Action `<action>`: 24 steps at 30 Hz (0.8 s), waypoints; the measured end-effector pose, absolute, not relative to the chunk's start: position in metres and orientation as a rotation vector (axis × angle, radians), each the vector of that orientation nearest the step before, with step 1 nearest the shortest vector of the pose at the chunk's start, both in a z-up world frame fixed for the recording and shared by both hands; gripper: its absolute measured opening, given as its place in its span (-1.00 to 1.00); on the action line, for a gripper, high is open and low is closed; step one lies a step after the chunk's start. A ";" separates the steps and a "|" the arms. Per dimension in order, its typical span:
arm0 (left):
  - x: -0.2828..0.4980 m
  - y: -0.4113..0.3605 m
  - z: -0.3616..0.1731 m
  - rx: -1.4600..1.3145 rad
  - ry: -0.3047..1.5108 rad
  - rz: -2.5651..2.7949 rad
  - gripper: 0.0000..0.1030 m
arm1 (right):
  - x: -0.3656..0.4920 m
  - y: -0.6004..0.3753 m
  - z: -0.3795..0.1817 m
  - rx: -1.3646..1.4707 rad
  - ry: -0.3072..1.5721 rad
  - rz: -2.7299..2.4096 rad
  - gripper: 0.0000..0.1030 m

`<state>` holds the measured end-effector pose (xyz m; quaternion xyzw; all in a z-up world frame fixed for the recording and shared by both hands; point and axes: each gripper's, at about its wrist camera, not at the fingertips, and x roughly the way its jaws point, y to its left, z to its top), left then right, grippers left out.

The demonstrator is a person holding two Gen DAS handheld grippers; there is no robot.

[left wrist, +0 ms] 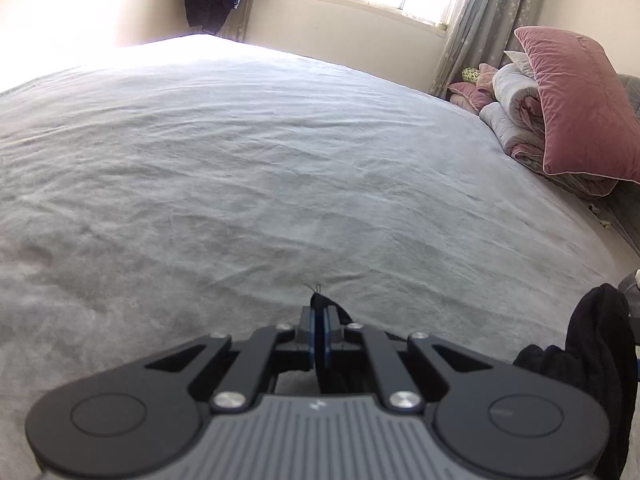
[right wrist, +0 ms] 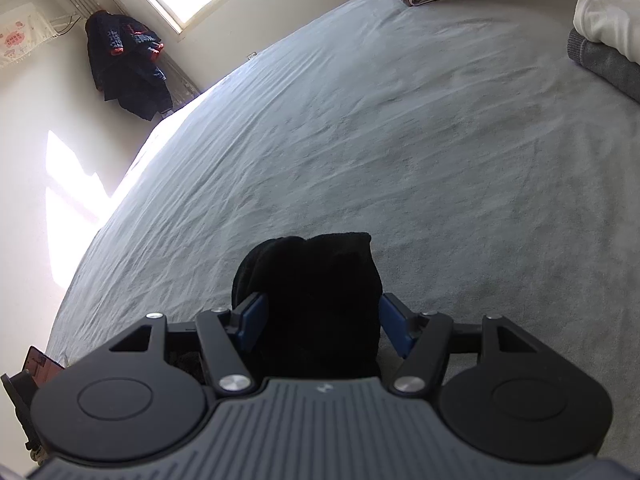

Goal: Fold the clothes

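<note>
Grey-sheeted bed [left wrist: 248, 152], wide and wrinkled, with folded quilts and pink pillow [left wrist: 580, 104] piled at far right corner; folded white and grey clothes [right wrist: 608, 40] stacked at right edge. Black garment [right wrist: 316, 300] bunched near front edge, standing between spread pads of right tool [right wrist: 320, 322], neither pad clearly pressing. Left tool [left wrist: 321, 330] clamped tight on thin black fold of cloth.

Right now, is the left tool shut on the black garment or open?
Shut. In the left wrist view the left tool has its blue pads pressed together on a thin edge of the black garment, which pokes out past the tips.
</note>
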<state>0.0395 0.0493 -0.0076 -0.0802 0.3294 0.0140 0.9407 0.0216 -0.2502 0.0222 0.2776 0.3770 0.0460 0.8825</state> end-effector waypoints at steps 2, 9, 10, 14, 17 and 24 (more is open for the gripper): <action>0.037 0.057 -0.005 -0.126 0.653 0.059 -0.93 | 0.022 -0.248 0.022 0.577 0.785 0.100 0.27; 0.023 0.095 -0.006 -0.060 0.650 0.135 -0.93 | 0.023 -0.239 0.013 0.558 0.808 0.101 0.27; 0.022 0.100 -0.008 -0.055 0.658 0.145 -0.92 | 0.022 -0.237 0.012 0.549 0.816 0.103 0.27; 0.017 0.122 -0.013 -0.071 0.693 0.185 -0.92 | 0.019 -0.230 0.010 0.514 0.825 0.117 0.27; 0.013 0.131 -0.012 -0.053 0.689 0.243 -0.92 | 0.017 -0.227 0.011 0.499 0.821 0.126 0.27; 0.016 0.141 -0.008 -0.098 0.734 0.207 -0.77 | 0.020 -0.219 0.007 0.481 0.837 0.135 0.27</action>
